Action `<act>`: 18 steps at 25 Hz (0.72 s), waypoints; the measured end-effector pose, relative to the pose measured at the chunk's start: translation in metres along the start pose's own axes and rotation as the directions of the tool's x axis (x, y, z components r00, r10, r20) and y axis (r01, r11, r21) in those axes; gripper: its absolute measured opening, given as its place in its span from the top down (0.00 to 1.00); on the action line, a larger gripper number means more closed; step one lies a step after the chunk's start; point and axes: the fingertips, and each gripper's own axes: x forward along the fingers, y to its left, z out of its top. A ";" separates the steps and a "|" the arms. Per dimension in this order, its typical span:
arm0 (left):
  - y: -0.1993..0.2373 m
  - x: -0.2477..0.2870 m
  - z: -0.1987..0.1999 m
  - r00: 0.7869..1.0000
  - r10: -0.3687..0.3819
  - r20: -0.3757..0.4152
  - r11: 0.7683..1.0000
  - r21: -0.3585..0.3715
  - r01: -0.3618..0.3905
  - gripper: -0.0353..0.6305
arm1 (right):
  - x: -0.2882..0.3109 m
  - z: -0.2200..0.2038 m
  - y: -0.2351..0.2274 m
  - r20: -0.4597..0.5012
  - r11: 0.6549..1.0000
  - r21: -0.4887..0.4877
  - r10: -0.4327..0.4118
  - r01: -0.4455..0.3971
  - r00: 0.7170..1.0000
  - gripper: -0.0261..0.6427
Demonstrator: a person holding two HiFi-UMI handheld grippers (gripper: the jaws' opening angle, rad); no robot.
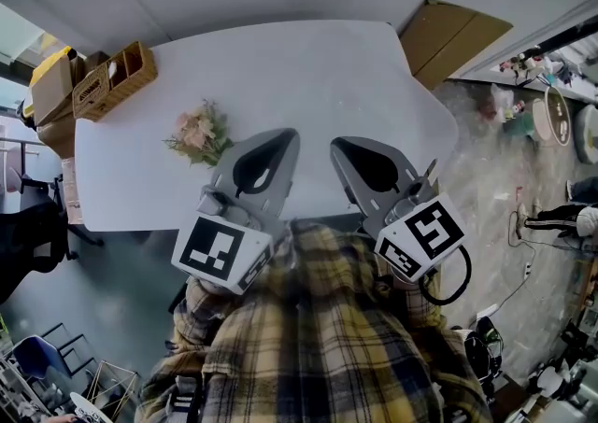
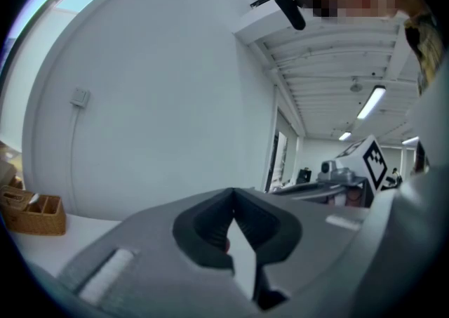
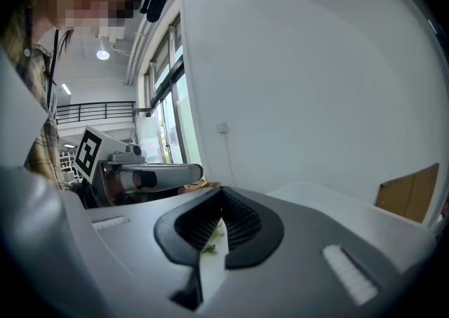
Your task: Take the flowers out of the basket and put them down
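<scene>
Head view: both claws hang low over the near edge of the white table (image 1: 308, 66), noses pointing away from the person. The left gripper (image 1: 280, 143) and right gripper (image 1: 344, 150) are side by side, a little apart. The flowers (image 1: 198, 134) lie on the tabletop, out of the basket, just left of the left claw's nose, and neither claw touches them. The basket (image 1: 114, 81) stands farther left, at the table's far corner. A cardboard box (image 1: 448, 34) sits beyond the table, ahead and right of the right claw.

Left gripper view: its jaws are pressed together at the tips and pinch nothing. A pinkish speck shows through the slot beneath them. The basket is far left, and the other claw's marker cube (image 2: 374, 161) is to the right.

Right gripper view: the jaws meet tip to tip, empty. Green leaves show through the slot, on the table beyond. The left claw lies at left, the cardboard at far right. Only the head view shows the whole bouquet.
</scene>
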 end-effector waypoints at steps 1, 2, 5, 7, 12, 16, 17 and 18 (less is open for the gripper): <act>-0.001 0.000 0.000 1.000 -0.001 -0.001 1.000 0.000 0.001 0.94 | -0.001 -0.001 0.000 -0.002 1.000 -0.001 0.000 0.000 1.000 0.95; -0.002 0.000 -0.001 1.000 -0.002 -0.001 1.000 0.000 0.002 0.94 | -0.002 -0.001 0.001 -0.005 1.000 -0.003 0.000 0.000 1.000 0.95; -0.007 0.002 -0.001 1.000 -0.006 -0.003 1.000 0.002 0.006 0.94 | -0.005 -0.002 0.001 -0.009 1.000 -0.003 0.005 -0.005 1.000 0.95; -0.009 0.003 -0.001 1.000 -0.011 -0.004 1.000 0.003 0.011 0.94 | -0.006 -0.003 0.001 -0.011 1.000 -0.002 0.008 -0.008 1.000 0.95; -0.009 0.002 -0.002 1.000 -0.013 -0.008 1.000 -0.001 0.013 0.94 | -0.007 -0.005 0.002 -0.023 1.000 -0.005 0.009 -0.009 1.000 0.95; -0.007 0.002 -0.002 1.000 -0.016 -0.004 1.000 -0.004 0.016 0.94 | -0.007 -0.007 0.005 -0.034 1.000 -0.008 0.011 -0.011 0.999 0.95; -0.008 0.002 -0.003 1.000 -0.018 -0.005 1.000 -0.005 0.018 0.94 | -0.007 -0.008 0.005 -0.036 1.000 -0.008 0.010 -0.010 0.999 0.95; -0.009 0.003 -0.003 1.000 -0.022 -0.006 1.000 -0.006 0.022 0.94 | -0.008 -0.009 0.005 -0.038 1.000 -0.008 0.010 -0.010 0.999 0.95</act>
